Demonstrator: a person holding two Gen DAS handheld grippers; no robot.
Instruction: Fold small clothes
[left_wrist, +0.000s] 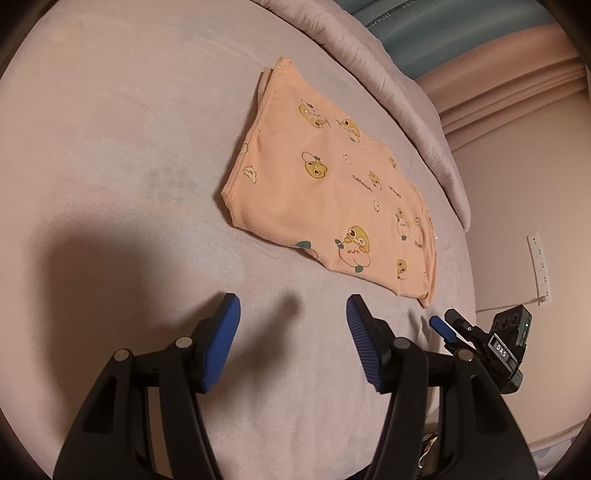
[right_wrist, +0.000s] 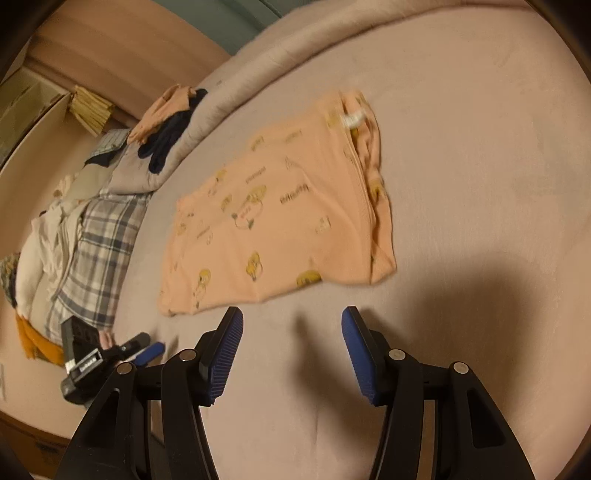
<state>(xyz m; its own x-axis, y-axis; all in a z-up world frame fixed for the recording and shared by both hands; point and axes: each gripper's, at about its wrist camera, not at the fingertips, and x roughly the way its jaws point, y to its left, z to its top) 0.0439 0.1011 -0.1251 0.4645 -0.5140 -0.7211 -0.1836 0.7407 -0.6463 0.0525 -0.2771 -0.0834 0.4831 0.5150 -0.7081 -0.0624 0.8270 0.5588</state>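
Note:
A small orange garment (left_wrist: 332, 192) with yellow cartoon prints lies folded flat on the pinkish-grey bed (left_wrist: 129, 147). My left gripper (left_wrist: 293, 314) is open and empty, hovering over the sheet just short of the garment's near edge. In the right wrist view the same garment (right_wrist: 280, 218) lies ahead, a white label at its far end. My right gripper (right_wrist: 291, 325) is open and empty, close to the garment's near edge. The right gripper also shows in the left wrist view (left_wrist: 443, 326), and the left gripper in the right wrist view (right_wrist: 146, 349).
A rolled grey duvet (left_wrist: 388, 81) runs along the bed's far side. A pile of clothes (right_wrist: 170, 122) sits on it, with plaid fabric (right_wrist: 99, 251) and more laundry beyond. A white power strip (left_wrist: 539, 266) hangs on the wall.

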